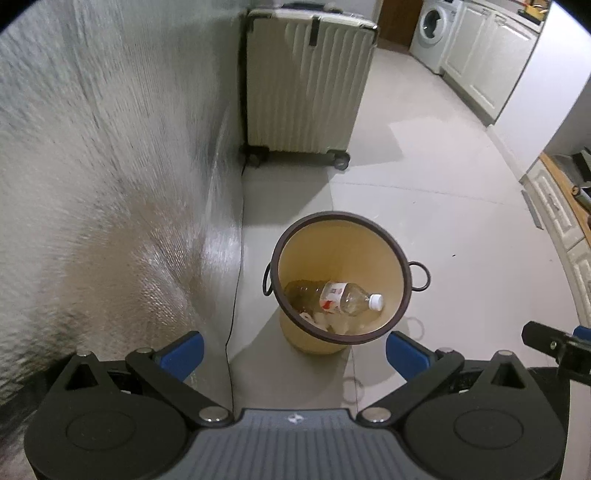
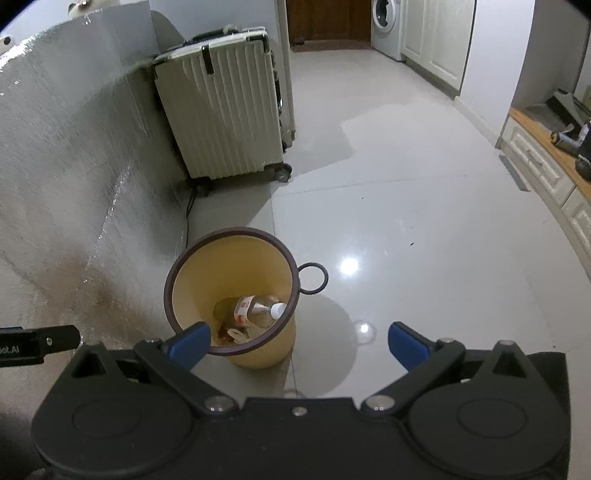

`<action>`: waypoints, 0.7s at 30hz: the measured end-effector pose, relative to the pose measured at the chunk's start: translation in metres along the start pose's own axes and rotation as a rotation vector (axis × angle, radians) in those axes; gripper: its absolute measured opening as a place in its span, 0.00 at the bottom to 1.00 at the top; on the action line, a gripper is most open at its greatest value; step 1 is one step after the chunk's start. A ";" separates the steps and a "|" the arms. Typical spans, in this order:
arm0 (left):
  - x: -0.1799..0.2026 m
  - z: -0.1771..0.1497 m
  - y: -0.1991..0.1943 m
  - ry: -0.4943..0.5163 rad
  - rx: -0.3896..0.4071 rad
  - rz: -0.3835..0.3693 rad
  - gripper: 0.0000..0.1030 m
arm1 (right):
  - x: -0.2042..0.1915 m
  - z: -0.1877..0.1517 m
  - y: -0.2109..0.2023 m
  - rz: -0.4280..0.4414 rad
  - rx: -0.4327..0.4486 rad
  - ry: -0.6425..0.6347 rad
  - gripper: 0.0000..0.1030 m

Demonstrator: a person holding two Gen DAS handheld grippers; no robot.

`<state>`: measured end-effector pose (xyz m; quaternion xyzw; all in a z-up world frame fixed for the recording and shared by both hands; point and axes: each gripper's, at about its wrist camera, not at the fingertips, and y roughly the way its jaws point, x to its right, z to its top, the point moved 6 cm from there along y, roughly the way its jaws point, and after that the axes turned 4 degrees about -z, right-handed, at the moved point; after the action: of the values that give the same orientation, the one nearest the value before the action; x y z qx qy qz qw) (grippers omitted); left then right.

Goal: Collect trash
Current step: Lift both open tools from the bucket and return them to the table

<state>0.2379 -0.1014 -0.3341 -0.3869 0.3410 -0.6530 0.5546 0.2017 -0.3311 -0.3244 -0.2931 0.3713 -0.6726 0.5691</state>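
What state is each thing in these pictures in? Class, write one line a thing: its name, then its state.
left gripper: open, holding nothing.
right gripper: open, holding nothing.
trash bin: upright on the floor, no lid, partly filled.
plastic bottle: capped, lying on its side inside the bin.
crumpled paper: in the bin beneath the bottle.
suitcase: closed, upright on its wheels.
washing machine: door shut.

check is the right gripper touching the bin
Apart. Right wrist view: the right gripper hangs open above the bin, which stands lower on the floor.
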 end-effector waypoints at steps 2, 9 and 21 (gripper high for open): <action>0.003 -0.002 -0.012 0.013 0.016 -0.006 1.00 | 0.002 0.000 -0.013 -0.006 0.017 -0.001 1.00; 0.018 -0.006 -0.055 0.053 0.081 -0.033 1.00 | 0.015 -0.006 -0.059 -0.033 0.074 0.013 1.00; 0.046 0.003 -0.137 0.107 0.226 -0.095 1.00 | 0.032 0.006 -0.150 -0.070 0.226 0.009 1.00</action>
<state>0.1733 -0.1256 -0.2068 -0.3024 0.2757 -0.7324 0.5442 0.1181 -0.3524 -0.1971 -0.2368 0.2854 -0.7310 0.5729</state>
